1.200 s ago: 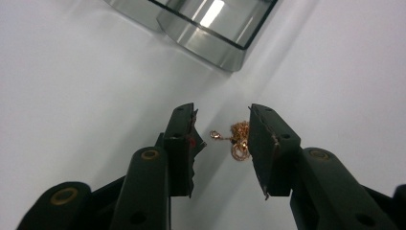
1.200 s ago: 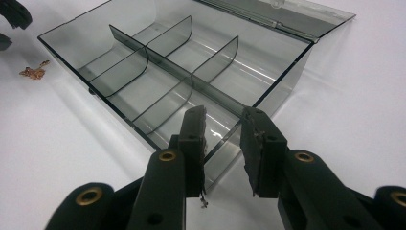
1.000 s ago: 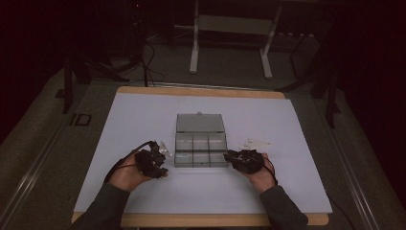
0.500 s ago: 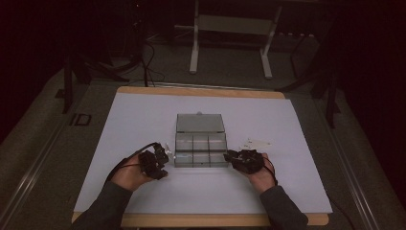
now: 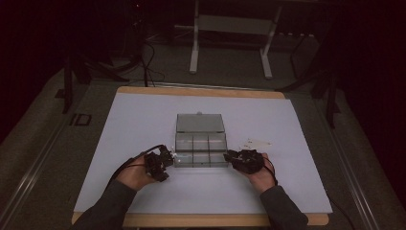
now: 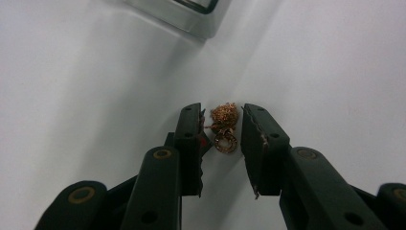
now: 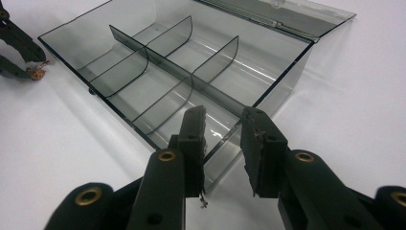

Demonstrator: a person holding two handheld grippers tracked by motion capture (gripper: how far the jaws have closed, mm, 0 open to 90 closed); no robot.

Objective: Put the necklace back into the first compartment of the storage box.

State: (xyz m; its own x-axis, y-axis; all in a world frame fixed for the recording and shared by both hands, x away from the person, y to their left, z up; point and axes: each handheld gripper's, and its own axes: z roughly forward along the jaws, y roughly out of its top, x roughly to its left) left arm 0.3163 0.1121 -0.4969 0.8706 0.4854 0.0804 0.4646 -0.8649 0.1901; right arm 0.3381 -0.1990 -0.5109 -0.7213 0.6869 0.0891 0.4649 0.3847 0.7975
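Now my left claw [image 6: 219,125] has been closing around the gold chain [image 6: 224,125], not yet gripping; the compartments at 12 o'clock in the organizer box [image 7: 287,79], gripped by my right claw [image 7: 223,125], remain empty.

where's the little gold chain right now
In the left gripper view the gold chain lies bunched on the white table, between the left tongs, just off a corner of the clear box.

A small heap of copper-coloured chain with a ring pendant [image 6: 224,127] lies bunched on the white surface [image 6: 86,105], just beside the near left corner of a clear smoky plastic box [image 7: 158,72]. The box sits flat, its hinged lid [image 7: 287,14] open and lying back, its crossed dividers forming six compartments.
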